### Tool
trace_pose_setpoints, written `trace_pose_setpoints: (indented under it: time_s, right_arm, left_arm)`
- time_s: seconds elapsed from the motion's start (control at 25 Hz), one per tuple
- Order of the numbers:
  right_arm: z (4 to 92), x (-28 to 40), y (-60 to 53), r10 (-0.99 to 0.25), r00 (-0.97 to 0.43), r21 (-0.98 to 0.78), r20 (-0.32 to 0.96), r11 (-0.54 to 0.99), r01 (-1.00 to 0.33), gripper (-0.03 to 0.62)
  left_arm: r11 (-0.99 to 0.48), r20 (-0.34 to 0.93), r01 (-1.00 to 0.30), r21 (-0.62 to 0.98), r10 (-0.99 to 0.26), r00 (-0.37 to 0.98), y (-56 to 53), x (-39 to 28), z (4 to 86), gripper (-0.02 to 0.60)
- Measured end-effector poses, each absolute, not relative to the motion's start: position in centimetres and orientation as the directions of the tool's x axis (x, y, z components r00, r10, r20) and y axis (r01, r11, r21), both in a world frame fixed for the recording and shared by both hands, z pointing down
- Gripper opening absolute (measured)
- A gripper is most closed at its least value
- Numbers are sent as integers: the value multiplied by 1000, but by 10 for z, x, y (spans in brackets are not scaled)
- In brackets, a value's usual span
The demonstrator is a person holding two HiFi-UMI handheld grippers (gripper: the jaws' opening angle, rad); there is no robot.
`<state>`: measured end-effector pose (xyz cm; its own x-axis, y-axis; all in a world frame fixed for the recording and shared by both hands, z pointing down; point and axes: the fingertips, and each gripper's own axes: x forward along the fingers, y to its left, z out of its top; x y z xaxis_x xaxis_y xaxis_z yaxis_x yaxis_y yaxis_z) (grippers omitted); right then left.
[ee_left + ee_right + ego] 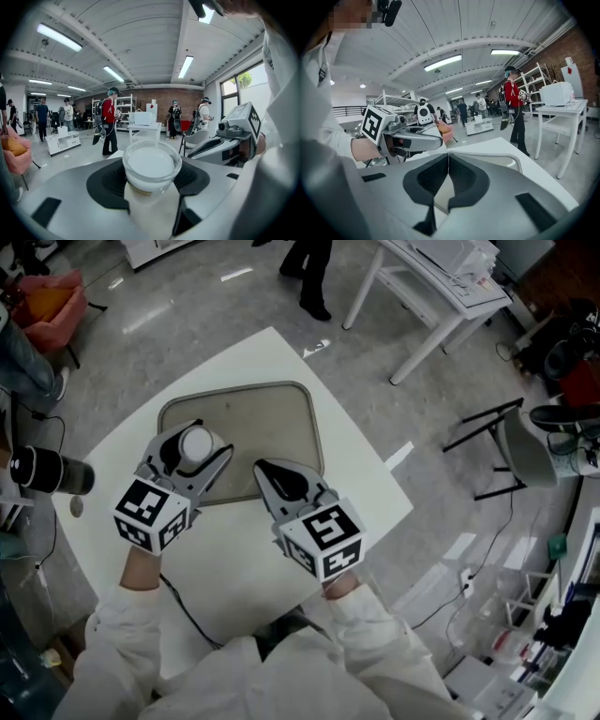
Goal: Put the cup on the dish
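A small clear cup [196, 442] with a white inside is held upright between the jaws of my left gripper [199, 450], over the near left corner of the beige dish [272, 413], a shallow tray with rounded corners on the white table [234, 568]. In the left gripper view the cup [151, 165] fills the gap between the dark pads [108, 180]. My right gripper [265, 469] is shut with nothing in it, its tip over the dish's near edge. In the right gripper view its pads [461, 176] meet and the dish rim [506, 159] shows beyond.
A black cylinder [49, 471] juts in beyond the table's left edge. On the floor stand a white desk [441, 296] at the back right and a dark chair [511, 442] at the right. A person's legs [312, 277] are behind the table.
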<state>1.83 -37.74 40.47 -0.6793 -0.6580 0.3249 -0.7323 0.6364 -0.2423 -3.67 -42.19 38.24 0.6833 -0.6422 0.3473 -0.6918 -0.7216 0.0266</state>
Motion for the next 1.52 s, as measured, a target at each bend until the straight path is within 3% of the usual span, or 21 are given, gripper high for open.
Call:
trace_pose_setpoints:
  time_s: [0.56, 1.52]
  right_arm:
    - [443, 18, -420, -649, -662, -276, 375, 604, -748, 15]
    - [484, 25, -413, -633, -643, -317, 431, 560, -765, 14]
  left_arm:
    - [-697, 406, -700, 152, -602, 687, -457, -17, 452, 272]
    - [-711, 486, -689, 141, -556, 674, -463, 0, 508, 273]
